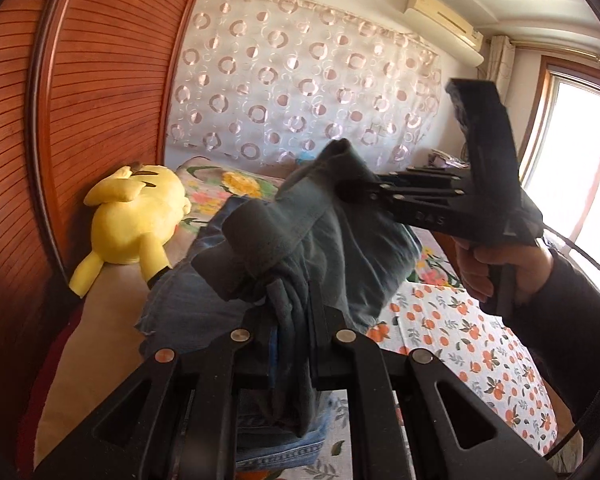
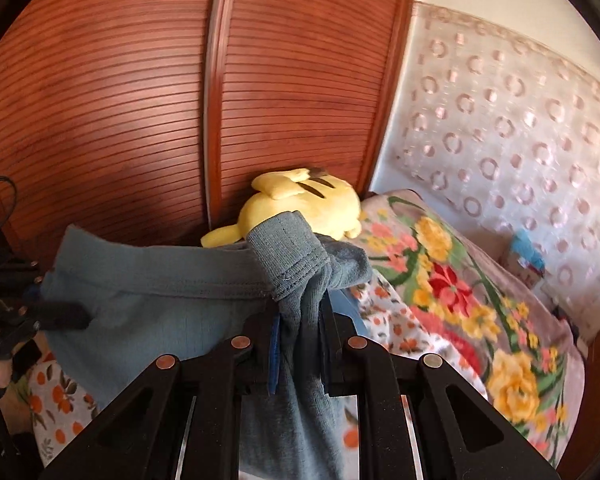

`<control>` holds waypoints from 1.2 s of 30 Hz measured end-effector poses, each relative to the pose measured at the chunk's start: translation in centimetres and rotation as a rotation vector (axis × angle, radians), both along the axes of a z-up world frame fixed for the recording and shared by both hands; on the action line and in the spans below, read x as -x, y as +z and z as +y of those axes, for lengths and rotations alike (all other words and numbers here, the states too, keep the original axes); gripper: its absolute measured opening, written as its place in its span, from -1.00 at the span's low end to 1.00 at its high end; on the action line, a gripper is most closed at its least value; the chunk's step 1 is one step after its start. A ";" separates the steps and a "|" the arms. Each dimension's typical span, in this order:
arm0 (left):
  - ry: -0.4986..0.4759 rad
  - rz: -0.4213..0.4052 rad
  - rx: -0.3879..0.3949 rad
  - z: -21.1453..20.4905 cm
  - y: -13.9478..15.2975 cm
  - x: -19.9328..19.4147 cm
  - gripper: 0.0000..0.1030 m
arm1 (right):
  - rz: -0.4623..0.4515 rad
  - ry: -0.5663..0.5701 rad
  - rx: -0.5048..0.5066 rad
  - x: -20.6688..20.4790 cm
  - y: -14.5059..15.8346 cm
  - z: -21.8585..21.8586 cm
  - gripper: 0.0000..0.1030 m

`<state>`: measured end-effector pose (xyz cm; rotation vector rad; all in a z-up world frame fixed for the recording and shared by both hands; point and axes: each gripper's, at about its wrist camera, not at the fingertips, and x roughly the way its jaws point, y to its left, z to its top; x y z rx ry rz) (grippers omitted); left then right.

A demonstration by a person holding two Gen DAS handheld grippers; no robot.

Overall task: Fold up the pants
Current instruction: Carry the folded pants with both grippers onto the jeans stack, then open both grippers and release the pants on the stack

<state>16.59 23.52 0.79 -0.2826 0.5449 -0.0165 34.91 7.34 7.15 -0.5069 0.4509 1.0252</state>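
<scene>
The blue-grey pants (image 1: pixel 324 216) hang lifted above the bed, stretched between both grippers. My left gripper (image 1: pixel 290 316) is shut on a bunched ribbed edge of the pants. In the left wrist view my right gripper (image 1: pixel 360 192) comes in from the right and is shut on another part of the same edge. In the right wrist view my right gripper (image 2: pixel 300 320) pinches the ribbed hem (image 2: pixel 292 256), and the pants (image 2: pixel 148 292) spread left to the left gripper (image 2: pixel 72 320), which grips them at the frame's left edge.
A yellow plush toy (image 1: pixel 136 220) lies by the wooden slatted wardrobe (image 1: pixel 100 100). The bed has an orange-print sheet (image 1: pixel 460 332) and a floral blanket (image 2: pixel 460 292). Folded jeans (image 1: pixel 284 440) lie below the left gripper. A patterned curtain (image 1: pixel 300 80) hangs behind.
</scene>
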 end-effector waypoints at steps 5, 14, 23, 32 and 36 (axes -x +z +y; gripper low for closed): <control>0.054 0.037 0.002 2.1 -0.4 -0.3 -0.77 | -0.002 0.072 0.016 -2.2 -0.6 4.3 -0.70; 0.094 0.111 0.014 4.1 -2.5 0.0 -0.71 | 0.090 -0.018 -0.016 -6.4 -2.8 5.5 -0.37; 0.105 0.038 -0.077 4.3 -1.3 1.7 -0.16 | 0.112 -0.089 -0.147 -4.0 -3.4 -0.9 -0.27; 0.040 0.039 -0.106 3.0 -1.0 -1.0 -0.16 | 0.167 -0.104 -0.123 -1.5 -6.7 -3.0 -0.27; 0.044 0.129 -0.123 2.9 -3.5 -2.7 -0.16 | 0.181 -0.137 -0.110 -2.9 -7.4 -2.5 -0.27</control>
